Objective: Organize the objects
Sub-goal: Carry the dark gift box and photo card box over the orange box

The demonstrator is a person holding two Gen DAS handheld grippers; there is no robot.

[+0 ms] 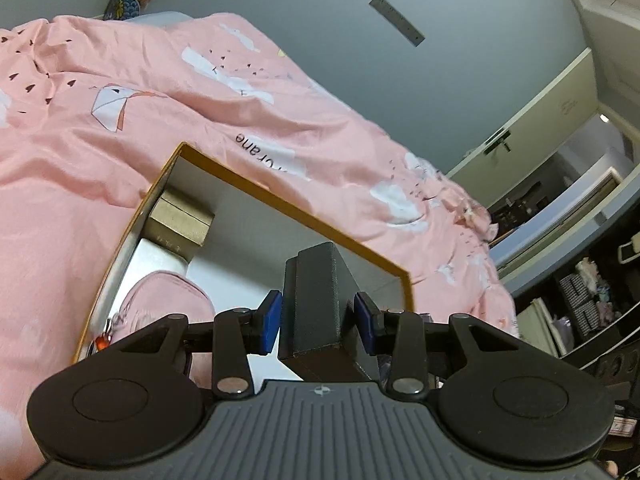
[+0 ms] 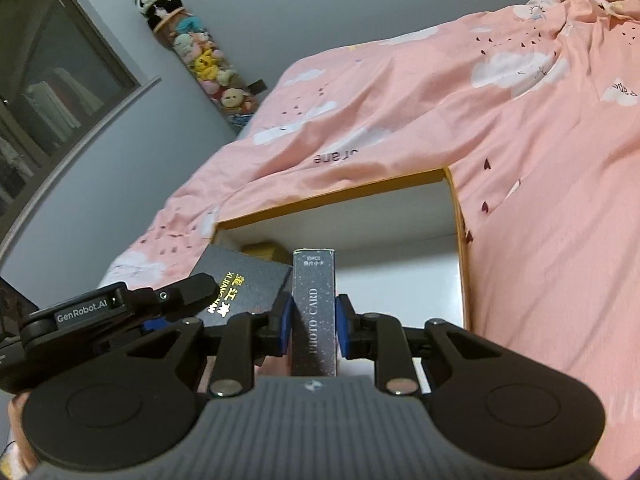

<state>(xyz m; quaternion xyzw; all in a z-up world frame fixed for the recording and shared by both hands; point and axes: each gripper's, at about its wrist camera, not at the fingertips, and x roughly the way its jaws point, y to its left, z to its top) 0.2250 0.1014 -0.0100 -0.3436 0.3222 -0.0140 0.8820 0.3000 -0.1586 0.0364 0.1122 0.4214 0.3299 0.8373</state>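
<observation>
Pink bedding (image 1: 120, 128) fills the background, with an open orange-rimmed box (image 1: 288, 204) at frame centre in both views. Left gripper (image 1: 316, 322) is clamped on a black box (image 1: 316, 304); right gripper (image 2: 313, 328) is clamped on a narrow photo card box (image 2: 314, 312), its long axis pointing straight ahead into the open box. Both held items sit just over its white floor, so each likely needs only lowering.

The pink pouch (image 1: 160, 304) is partly hidden behind the left hand-held gripper (image 1: 318, 322).
</observation>
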